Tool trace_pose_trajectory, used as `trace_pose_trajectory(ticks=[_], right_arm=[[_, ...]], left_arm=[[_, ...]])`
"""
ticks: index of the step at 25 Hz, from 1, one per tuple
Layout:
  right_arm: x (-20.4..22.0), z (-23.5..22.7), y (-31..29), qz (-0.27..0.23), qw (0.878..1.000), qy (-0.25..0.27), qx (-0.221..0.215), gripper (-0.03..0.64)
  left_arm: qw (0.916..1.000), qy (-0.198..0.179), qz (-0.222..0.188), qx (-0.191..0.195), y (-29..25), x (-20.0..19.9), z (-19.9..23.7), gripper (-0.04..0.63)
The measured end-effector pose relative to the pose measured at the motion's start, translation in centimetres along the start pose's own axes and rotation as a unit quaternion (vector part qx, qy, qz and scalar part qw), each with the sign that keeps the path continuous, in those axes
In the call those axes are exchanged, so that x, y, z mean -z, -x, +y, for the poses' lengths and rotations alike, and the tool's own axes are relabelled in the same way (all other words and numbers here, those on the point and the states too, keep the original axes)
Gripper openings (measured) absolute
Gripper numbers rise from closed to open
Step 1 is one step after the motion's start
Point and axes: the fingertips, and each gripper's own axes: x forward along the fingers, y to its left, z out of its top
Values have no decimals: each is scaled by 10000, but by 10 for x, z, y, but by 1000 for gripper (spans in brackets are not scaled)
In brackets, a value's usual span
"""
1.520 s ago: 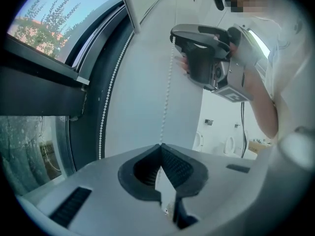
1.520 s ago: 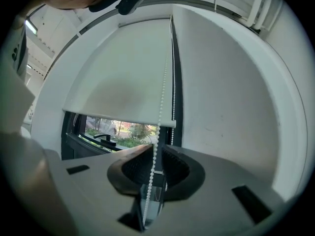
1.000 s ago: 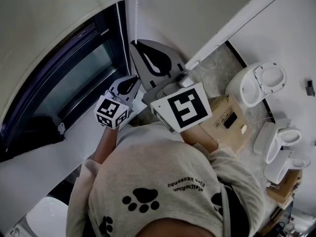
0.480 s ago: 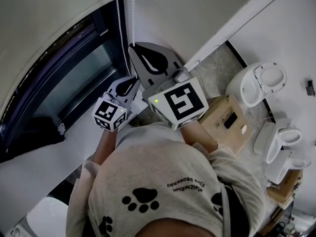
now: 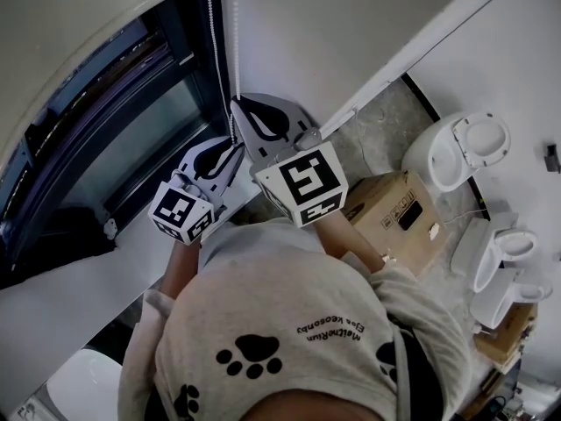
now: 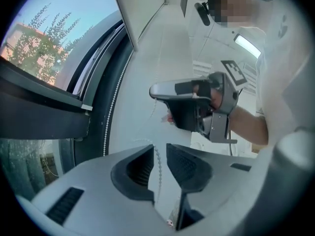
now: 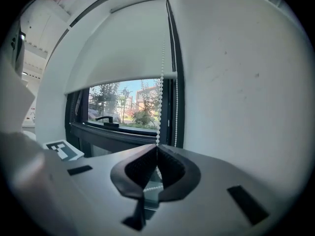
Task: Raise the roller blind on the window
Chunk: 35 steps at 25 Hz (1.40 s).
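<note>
Seen from above, a person (image 5: 280, 340) in a paw-print shirt stands at a window (image 5: 114, 139), holding both arms out toward a white bead chain (image 5: 235, 51) that hangs beside the frame. The left tongs (image 5: 238, 147) sit just below the right tongs (image 5: 235, 105), both at the chain. The pale blind (image 5: 61, 33) covers the window's upper part. To the right, on the floor, are a cardboard box (image 5: 394, 213) and several white toilets (image 5: 456, 147). In the left gripper view, the left tongs stand slightly apart, having just been opening; the chain runs down through the gap between them without being pinched. Ahead and higher, a hand holds the right tongs against the white wall (image 6: 138, 107). In the right gripper view, the right tongs are pressed together on one strand of the chain, which rises straight up from them along the window's right edge; the second strand hangs just beside it. The blind's bottom bar hangs partway down the window, with trees (image 7: 142, 109) and sky showing in the glass below it.
</note>
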Motion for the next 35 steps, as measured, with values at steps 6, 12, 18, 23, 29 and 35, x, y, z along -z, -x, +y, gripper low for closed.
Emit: trace_pose_trajectory(ticks=[6,12,18,23,29,35], right_arm=[[15,0,-4,106,9999,-69,19,8],[29,0,-4,245,9996,-163,-6,8],[68,3,-7,690,9974,-202,-9,8],[95,3,-7,913,9955,-251,36,8],[106,4,-7,1000,9946,-289,12,8],[105,6,-4,970,9948,-312,-10,8]], left_arm=[[9999,60,28,96,8,-7,-4,115],[9997,35,146,191,15,-11,-6,187],[9981,175,584,87,25,15,8,203],[9963,322,800,-52,32,36,17,206],[9935,432,994,-355,37,60,28,213],[9951,321,747,-556,38,44,33,222]])
